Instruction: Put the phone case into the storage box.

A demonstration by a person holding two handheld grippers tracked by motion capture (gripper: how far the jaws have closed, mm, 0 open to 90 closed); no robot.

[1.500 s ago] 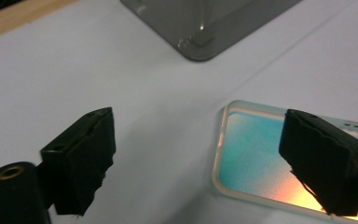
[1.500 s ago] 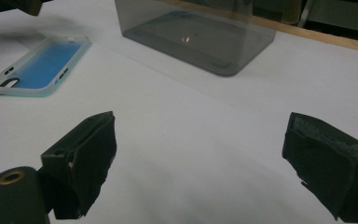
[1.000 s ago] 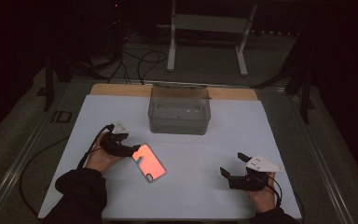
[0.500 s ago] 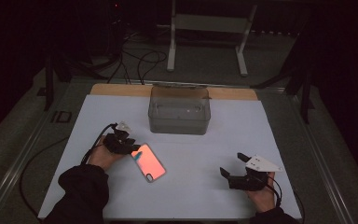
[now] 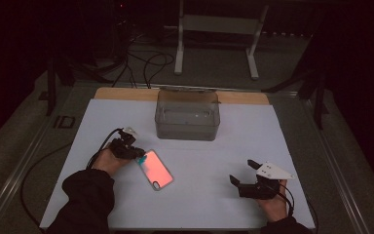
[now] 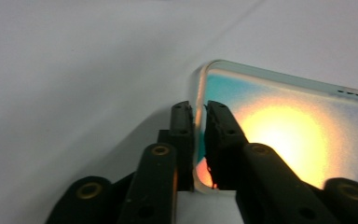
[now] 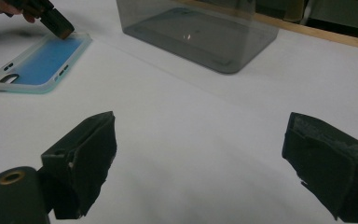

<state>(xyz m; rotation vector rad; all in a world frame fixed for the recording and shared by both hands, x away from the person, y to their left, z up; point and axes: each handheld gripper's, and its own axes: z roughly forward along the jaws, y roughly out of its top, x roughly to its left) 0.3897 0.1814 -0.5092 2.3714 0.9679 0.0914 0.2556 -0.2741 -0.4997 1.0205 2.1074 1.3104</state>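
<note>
Left tool [image 6: 199, 140] pinches the glossy phone case's [image 5: 156, 169] clear rounded rim; right tool [image 7: 205, 168] rests spread on the white bench [image 5: 214, 195].

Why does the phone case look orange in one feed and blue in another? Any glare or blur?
High view: dim room, phone case reads pink-orange. Left gripper view: bright yellow glare on the case, the near jaws soft. Right gripper view: the case reads blue; a small glint in the grey bin.
</note>
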